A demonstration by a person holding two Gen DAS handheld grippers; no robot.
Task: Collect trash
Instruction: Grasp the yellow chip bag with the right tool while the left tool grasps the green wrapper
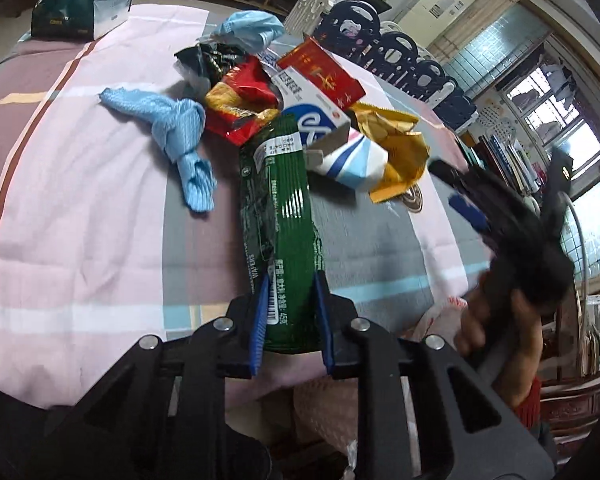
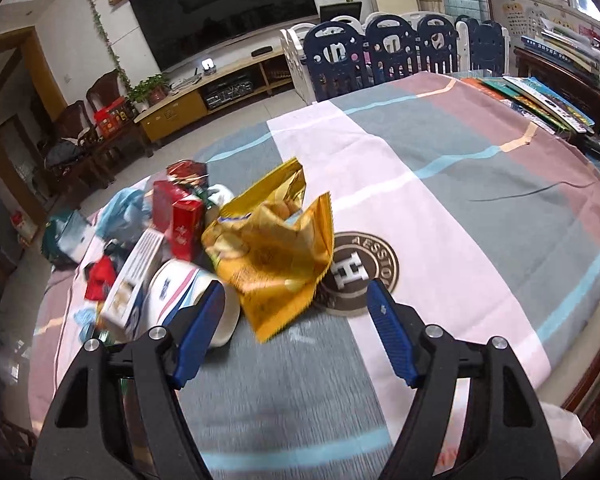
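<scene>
My left gripper (image 1: 290, 280) is shut on the near end of a long green wafer wrapper (image 1: 278, 216), which points away toward a pile of trash on the checked tablecloth (image 1: 80, 216). The pile holds a red snack bag (image 1: 240, 100), a red carton (image 1: 320, 72), a white and blue box (image 1: 316, 120), a paper cup (image 1: 352, 160), a gold wrapper (image 1: 400, 152), a blue cloth (image 1: 176, 128) and a blue face mask (image 1: 252, 30). My right gripper (image 2: 296, 296) is open, just short of the gold wrapper (image 2: 272, 248), with the paper cup (image 2: 180, 292) by its left finger. It appears blurred in the left wrist view (image 1: 472, 200).
A dark green tissue pack (image 1: 80, 8) lies at the table's far left corner. Books (image 2: 540, 100) are stacked on the table's far right. A blue and white play fence (image 2: 380, 52) stands beyond the table. A pale plastic bag (image 2: 564, 436) hangs at the near edge.
</scene>
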